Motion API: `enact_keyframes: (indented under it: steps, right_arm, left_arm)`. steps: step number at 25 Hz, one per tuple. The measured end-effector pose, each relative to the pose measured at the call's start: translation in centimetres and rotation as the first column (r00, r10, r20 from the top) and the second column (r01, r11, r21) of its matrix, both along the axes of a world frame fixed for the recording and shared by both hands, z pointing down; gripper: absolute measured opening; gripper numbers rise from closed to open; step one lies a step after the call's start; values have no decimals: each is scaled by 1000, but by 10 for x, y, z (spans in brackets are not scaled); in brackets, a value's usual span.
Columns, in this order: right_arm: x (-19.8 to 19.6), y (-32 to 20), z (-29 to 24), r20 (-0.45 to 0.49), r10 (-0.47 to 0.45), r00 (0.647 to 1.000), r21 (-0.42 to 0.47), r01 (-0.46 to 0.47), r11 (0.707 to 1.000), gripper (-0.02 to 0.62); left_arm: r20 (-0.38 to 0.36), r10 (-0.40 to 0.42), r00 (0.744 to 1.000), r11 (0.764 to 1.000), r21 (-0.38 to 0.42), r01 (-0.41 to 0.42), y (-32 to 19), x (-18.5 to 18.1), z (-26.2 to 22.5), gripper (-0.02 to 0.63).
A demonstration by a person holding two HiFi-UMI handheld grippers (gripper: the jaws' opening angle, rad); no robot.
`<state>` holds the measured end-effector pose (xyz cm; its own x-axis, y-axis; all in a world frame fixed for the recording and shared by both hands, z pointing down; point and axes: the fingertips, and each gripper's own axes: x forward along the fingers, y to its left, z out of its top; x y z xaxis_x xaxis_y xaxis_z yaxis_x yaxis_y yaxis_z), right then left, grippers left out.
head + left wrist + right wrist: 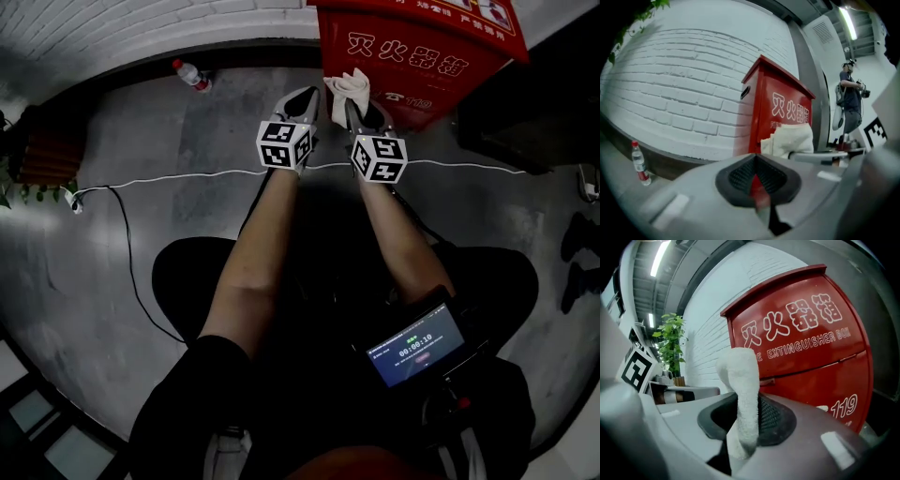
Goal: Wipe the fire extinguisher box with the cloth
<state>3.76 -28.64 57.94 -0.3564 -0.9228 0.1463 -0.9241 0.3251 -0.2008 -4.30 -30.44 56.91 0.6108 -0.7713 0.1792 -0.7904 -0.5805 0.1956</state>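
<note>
On the red box (825, 357) just ahead of the right claw (740, 416), "灭火器箱" is printed; "EXTINGUISHER BOX" is set beneath; "119" is painted lower right.

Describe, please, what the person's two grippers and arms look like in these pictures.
The left gripper and the right gripper both have smooth grey bodies that taper to a point, with black ribbed pads on the inner faces. Each carries a white cube printed with black square markers: the left cube and the right cube. The arms are bare below short black sleeves.
</note>
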Motion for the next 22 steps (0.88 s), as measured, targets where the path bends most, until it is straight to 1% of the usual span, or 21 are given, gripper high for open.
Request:
enact_keyframes:
  steps: [4, 8, 12, 16, 18, 22]
  right_arm:
    - [-14, -8, 15, 10, -10, 1000, -25, 10, 1000, 97]
    - [-16, -16, 28, 19, -2, 1000, -49, 3, 999, 97]
    - [-7, -25, 32, 26, 27, 999, -59, -25, 998, 97]
    - [12, -35, 36, 48, 90, 995, -78, -86, 993, 97]
    - [18, -37, 37, 30, 100, 995, -75, -97, 992, 97]
    - [24, -36, 37, -35, 115, 993, -57, -117, 992, 97]
  left_arm:
    - [30, 24, 999, 1000, -13, -24, -2, 1, 14, -2]
    - [44, 50, 998, 999, -23, -49, -5, 11, 23, -2]
    - [39, 58, 998, 998, -37, -57, -10, 19, 31, -2]
    - [29, 71, 997, 997, -36, -70, -14, 30, 32, -2]
    - [23, 76, 997, 997, -32, -75, -16, 35, 30, -2]
    - [16, 85, 996, 996, -24, -84, -18, 46, 29, -2]
